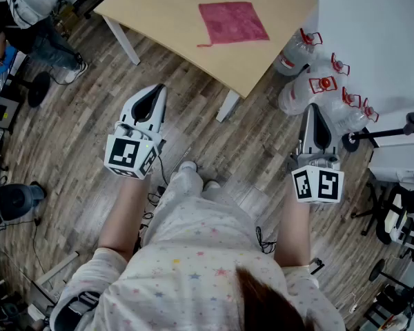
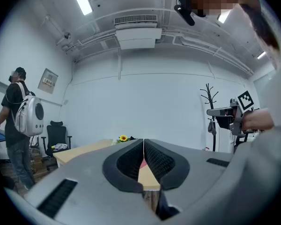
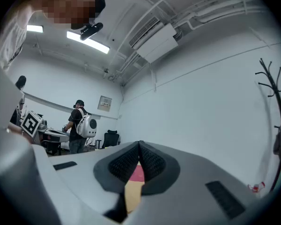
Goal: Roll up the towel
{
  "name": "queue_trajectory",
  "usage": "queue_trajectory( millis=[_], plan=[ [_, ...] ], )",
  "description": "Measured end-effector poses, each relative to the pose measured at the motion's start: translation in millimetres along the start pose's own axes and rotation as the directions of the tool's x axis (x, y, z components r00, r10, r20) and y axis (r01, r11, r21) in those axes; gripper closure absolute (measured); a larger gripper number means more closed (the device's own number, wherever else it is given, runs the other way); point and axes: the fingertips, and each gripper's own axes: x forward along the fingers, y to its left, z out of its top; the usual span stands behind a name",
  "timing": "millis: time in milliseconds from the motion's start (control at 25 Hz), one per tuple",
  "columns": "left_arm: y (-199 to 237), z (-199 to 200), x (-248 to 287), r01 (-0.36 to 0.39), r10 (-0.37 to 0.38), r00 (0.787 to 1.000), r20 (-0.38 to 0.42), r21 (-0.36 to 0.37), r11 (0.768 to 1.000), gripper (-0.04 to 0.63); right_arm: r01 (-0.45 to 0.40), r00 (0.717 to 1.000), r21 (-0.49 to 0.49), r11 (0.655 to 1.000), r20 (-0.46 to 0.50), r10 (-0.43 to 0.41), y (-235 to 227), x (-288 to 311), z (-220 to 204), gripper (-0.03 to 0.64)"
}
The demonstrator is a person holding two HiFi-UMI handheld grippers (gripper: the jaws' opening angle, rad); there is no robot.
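Both left tongs and right tongs are closed and empty, with the towel well ahead on the counter, so open them before reaching its near edge.

Head view: above the person, facing steeply down at the floor; worktop well ahead at frame top. Gripper views: low, level, looking along left tongs and right tongs toward the worktop, which all three views share.
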Motion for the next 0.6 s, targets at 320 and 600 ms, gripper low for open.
queue_trajectory(
  millis=[320,600],
  plan=[
    [-35.1,0.3,-19.7,-0.036,0.036,0.999,-0.013,-0.005,0.999,0.578,-0.004,1.0,0.023,1.0,0.002,0.004,-10.2,-34.3,-0.8,0.617],
    [-49.6,4.4,-20.3,-0.064,0.062,0.998,-0.029,-0.037,0.997,0.575,0.006,1.0,0.064,0.998,0.007,-0.006,-24.3,-46.5,-1.6,0.564]
  ],
)
